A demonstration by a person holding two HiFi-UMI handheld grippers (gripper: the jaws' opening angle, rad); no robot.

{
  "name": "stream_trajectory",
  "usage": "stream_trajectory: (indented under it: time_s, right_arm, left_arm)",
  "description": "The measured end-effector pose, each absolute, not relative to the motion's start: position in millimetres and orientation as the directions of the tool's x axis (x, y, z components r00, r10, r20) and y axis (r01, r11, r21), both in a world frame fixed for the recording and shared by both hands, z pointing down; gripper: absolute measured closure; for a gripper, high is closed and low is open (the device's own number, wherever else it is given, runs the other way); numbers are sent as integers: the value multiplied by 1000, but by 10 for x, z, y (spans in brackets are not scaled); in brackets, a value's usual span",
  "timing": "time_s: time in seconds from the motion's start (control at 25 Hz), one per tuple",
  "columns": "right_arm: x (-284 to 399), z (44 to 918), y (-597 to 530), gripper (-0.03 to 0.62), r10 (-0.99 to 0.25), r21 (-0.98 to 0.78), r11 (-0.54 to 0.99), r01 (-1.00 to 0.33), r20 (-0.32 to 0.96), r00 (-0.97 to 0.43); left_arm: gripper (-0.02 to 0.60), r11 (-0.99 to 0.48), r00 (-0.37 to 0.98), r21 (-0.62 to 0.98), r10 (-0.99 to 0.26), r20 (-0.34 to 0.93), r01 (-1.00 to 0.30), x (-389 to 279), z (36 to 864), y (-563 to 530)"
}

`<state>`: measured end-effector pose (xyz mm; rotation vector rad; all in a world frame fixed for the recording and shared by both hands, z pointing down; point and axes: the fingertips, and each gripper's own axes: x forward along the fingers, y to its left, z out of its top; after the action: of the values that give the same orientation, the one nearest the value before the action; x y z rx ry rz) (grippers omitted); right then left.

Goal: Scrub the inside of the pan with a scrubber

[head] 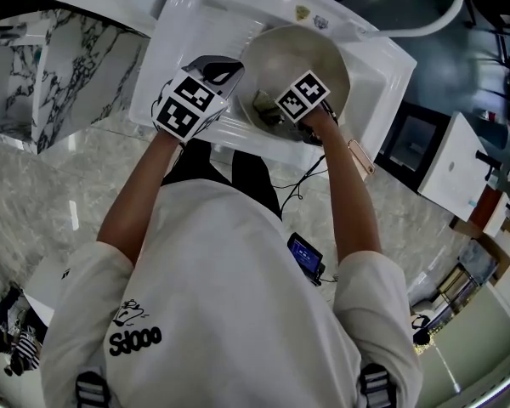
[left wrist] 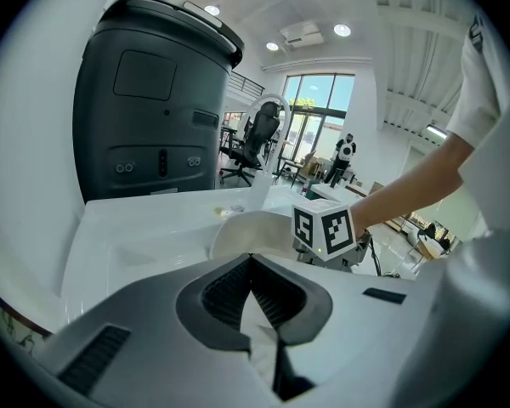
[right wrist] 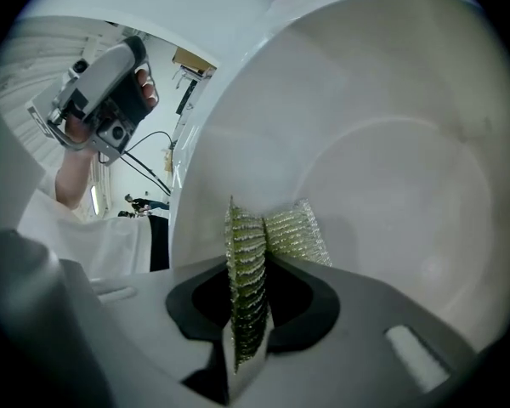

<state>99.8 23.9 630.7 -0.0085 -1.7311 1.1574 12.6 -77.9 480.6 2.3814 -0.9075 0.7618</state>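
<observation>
The right gripper [right wrist: 251,253] has its ribbed dark jaws pinching a scrubber [right wrist: 246,289], a wad of glittering green-gold woven mesh. One fold stands on edge between the pads and another fans out against the pan [right wrist: 391,143]. The pan's inside is smooth, pale and matte, a round bowl shape with a flat bottom ring and a curved wall, and it is tipped up on its side towards the gripper.

The left gripper [left wrist: 252,262] has its jaws pressed together on a thin pale edge that seems to be the pan's near rim [left wrist: 246,228]. In the head view its jaw tips [head: 229,73] meet the pan's left rim [head: 297,49], while the right gripper [head: 279,113] reaches inside with the scrubber [head: 263,104], partly hidden under its marker cube [head: 304,94].

The pan sits in a glossy white rectangular sink [head: 195,24]. A curved white faucet [head: 433,19] arches at the far right. A veined marble block [head: 59,66] stands to the left, and the floor [head: 68,202] is pale stone. A dark grey rounded bin-like unit [left wrist: 153,100] rises beyond the sink. A phone [head: 306,255] hangs at the person's waist.

There is one pan, one scrubber, one sink and two grippers.
</observation>
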Motion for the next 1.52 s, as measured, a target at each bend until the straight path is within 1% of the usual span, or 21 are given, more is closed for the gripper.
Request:
stream_trajectory:
  time_s: [0.16, 0.32, 0.52, 0.68, 0.88, 1.24, 1.52]
  right_arm:
    - [1026, 6437, 128, 523, 422, -607, 601, -520, 793, -439]
    - [1000, 6442, 51, 525, 389, -580, 633, -512, 811, -438]
    - [1027, 6445, -176, 525, 307, -505, 687, -523, 854, -421]
    - [1092, 6456, -512, 525, 208, -426, 693, -582, 891, -403]
    - [1240, 6466, -989, 525, 51, -259, 736, -626, 943, -329]
    - [1387, 6492, -1405, 525, -89, -99, 776, -623, 961, -263]
    - [1510, 6428, -1556, 525, -159, -57, 749, -660, 951, -263]
  left_arm:
    - [577, -659, 623, 239, -441, 646, -713, 90, 4845, -774]
    - [577, -653, 621, 245, -438, 650, -717, 82, 4878, -765]
    - [577, -649, 620, 253, -429, 657, -717, 73, 4923, -756]
    - [577, -644, 618, 255, -430, 658, -721, 38, 4949, -775]
    - [577, -639, 614, 261, -422, 667, -723, 32, 4975, -770]
    - [577, -623, 614, 273, -431, 661, -733, -12, 4998, -821]
    - [577, -608, 607, 280, -437, 664, -743, -98, 5002, -819]
